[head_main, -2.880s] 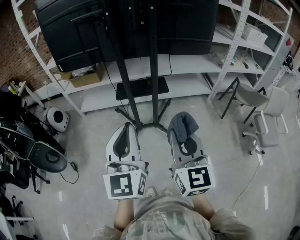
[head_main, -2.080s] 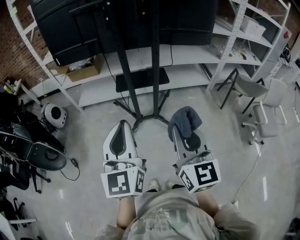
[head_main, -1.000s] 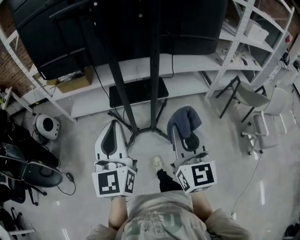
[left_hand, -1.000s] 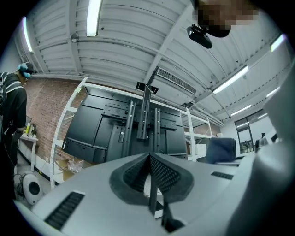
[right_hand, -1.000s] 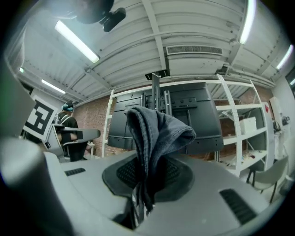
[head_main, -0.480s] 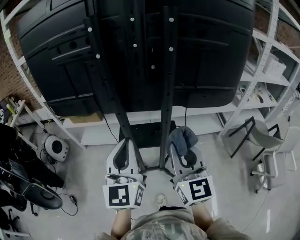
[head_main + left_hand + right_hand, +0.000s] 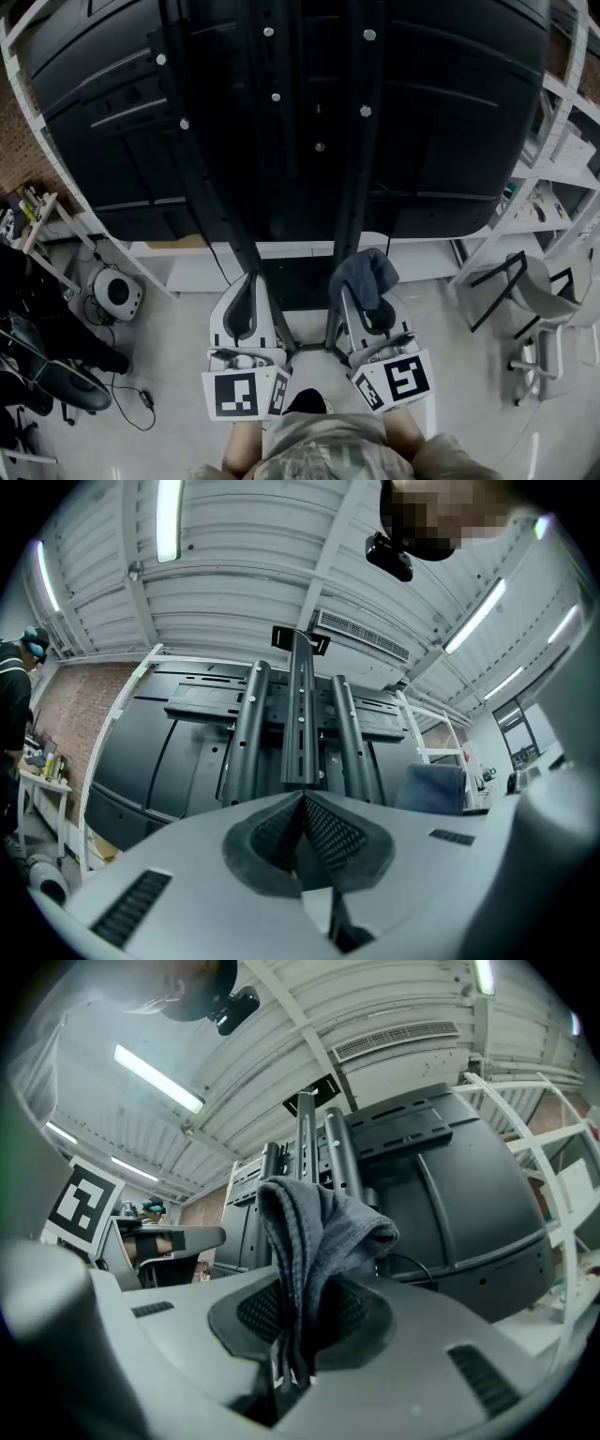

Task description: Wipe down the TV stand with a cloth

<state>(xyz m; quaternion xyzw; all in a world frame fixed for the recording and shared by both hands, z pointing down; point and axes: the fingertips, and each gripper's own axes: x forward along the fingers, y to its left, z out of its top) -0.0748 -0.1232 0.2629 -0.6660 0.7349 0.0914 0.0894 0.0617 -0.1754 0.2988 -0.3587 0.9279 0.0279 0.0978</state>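
TV stand [image 7: 349,187] fills my view: matt black all over, posts and back plate alike, speckled with small pale screw heads. Just right of its posts the cloth [image 7: 367,272] reads plain dark slate grey with a fine towelling nap. The right gripper [image 7: 364,298] is pale grey-white; the left gripper [image 7: 249,286], left of the posts, matches it, with black cross-hatched pads [image 7: 333,832]. Both cubes show bold black-and-white square markers. Beyond the stand I see white shelving [image 7: 525,220]; far to its left, a reddish-brown brick wall [image 7: 11,141]. Under the stand, the floor [image 7: 178,328] is pale grey.
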